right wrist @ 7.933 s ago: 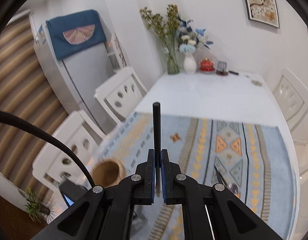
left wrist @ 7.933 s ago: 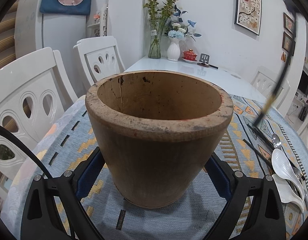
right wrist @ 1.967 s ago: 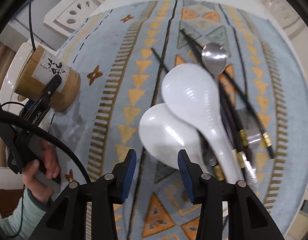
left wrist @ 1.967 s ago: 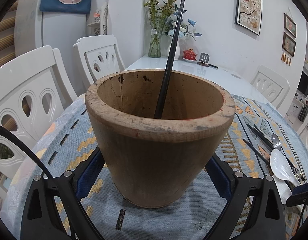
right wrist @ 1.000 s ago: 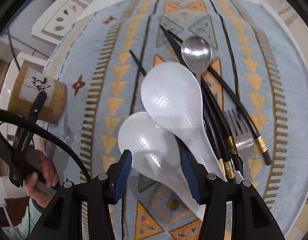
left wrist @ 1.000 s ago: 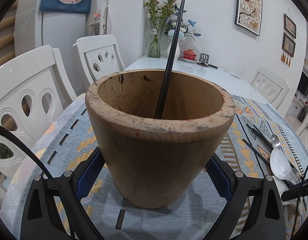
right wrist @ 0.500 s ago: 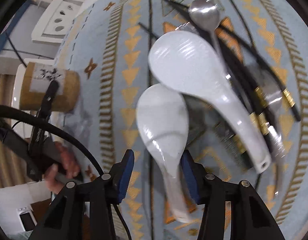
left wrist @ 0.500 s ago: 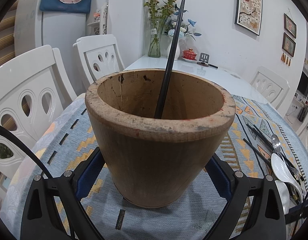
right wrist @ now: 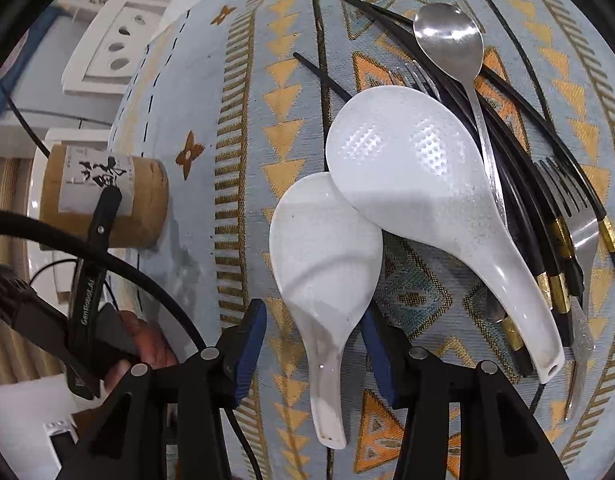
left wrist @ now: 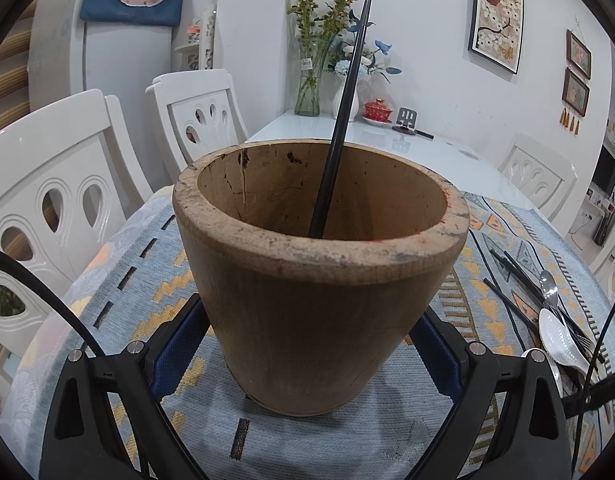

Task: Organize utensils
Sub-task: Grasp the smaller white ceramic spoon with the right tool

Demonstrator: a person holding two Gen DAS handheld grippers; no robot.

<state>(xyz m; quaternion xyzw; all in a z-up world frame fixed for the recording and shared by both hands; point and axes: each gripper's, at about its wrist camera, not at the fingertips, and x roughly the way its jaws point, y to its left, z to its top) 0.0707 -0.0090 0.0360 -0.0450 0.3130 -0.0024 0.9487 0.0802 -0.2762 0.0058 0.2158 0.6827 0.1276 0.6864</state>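
Left tongs [left wrist: 307,344] clamped on wooden holder [left wrist: 319,280], upright on the cloth-covered surface [left wrist: 119,276] with one black chopstick [left wrist: 339,120] inside. Right tongs [right wrist: 311,340] apart, straddling smaller white spoon [right wrist: 327,264] beside the utensil pile [right wrist: 519,184], pads not visibly pressing.

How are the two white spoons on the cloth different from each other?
The smaller white spoon is smooth inside; the larger white spoon has a dimpled bowl. The smaller lies on the cloth between the right gripper's open jaws; the larger rests across the black chopsticks, its bowl overlapping the smaller's. Both are glossy white, bowl up.
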